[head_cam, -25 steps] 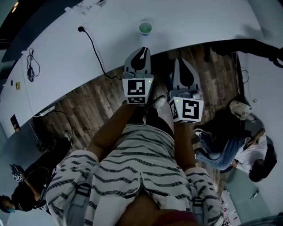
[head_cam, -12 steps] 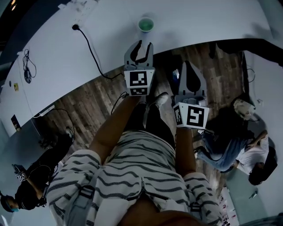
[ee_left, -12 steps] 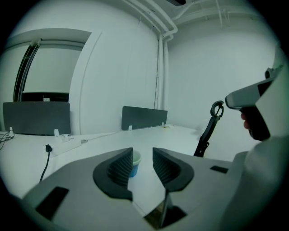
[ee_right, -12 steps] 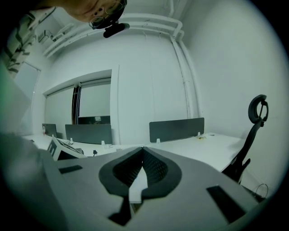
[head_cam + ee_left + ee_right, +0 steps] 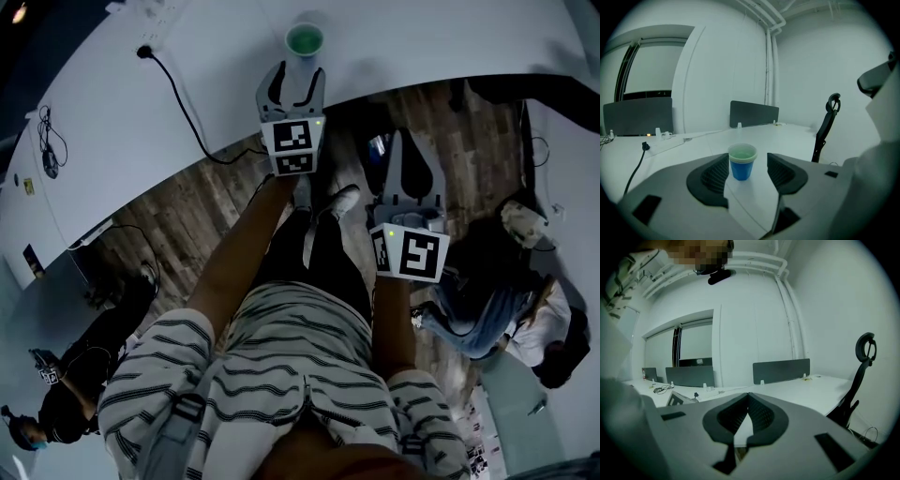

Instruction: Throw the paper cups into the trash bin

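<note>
Left hand-held gripper [image 5: 747, 171]: released. Your jaws have just been opening and now stand apart, pads touching nothing.
Paper cup [image 5: 742, 162]: it stands upright on the tabletop [image 5: 797, 140], framed in the gap between your left jaws. From the head view it sits just past the jaw tips [image 5: 305, 39]. Blue wall, pale rim, greenish inside.
Right hand-held gripper [image 5: 748, 401]: clenched, jaws pressed together with nothing between them. It hangs nearer to you [image 5: 412, 141], over the floor and short of the tabletop edge.
Tabletop edge: white and curved, and your left hand-held gripper [image 5: 292, 82] reaches across it.
Cable [image 5: 192, 103]: black, running from a plug left of the cup down over the edge.
Divider panel [image 5: 753, 113]: dark, standing on the tabletop beyond the cup.
Office chair [image 5: 827, 122]: black, off to your right.
Floor [image 5: 187, 216]: wood planks, with a person [image 5: 506, 309] sitting on your right.
</note>
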`<state>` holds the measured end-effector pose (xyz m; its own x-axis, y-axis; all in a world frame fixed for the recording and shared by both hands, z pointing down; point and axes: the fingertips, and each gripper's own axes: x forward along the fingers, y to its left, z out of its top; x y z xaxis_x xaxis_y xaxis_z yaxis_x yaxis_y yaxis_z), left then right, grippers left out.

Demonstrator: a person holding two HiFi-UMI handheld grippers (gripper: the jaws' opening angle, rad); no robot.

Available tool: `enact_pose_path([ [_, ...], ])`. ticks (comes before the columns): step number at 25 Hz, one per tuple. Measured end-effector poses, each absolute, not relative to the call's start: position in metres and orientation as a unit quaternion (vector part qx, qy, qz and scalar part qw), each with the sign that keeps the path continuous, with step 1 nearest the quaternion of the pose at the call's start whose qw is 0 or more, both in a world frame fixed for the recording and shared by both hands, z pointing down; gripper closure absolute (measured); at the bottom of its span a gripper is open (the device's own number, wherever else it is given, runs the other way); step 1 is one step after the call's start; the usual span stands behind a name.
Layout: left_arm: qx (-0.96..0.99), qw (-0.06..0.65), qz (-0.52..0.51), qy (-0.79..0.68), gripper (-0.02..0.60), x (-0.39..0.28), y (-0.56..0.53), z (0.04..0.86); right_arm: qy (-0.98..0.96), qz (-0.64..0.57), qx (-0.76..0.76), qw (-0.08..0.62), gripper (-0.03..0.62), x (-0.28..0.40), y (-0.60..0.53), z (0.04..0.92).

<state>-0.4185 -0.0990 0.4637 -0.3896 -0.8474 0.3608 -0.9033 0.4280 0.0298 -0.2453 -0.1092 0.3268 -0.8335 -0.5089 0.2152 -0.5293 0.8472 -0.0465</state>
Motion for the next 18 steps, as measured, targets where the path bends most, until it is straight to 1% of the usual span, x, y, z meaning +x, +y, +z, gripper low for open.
enact_pose_path([
  [9,0.518,0.180,0.091,-0.831,0.291,-0.434,-0.116,0.495,-0.954,0.057,0.273,0.110,0.583,-0.245,-0.107,0.346],
  [18,0.510,0.194,0.098,-0.832,0.273,-0.451,-0.132,0.513,-0.953,0.063,0.274,0.116,0.585,-0.247,-0.107,0.356],
])
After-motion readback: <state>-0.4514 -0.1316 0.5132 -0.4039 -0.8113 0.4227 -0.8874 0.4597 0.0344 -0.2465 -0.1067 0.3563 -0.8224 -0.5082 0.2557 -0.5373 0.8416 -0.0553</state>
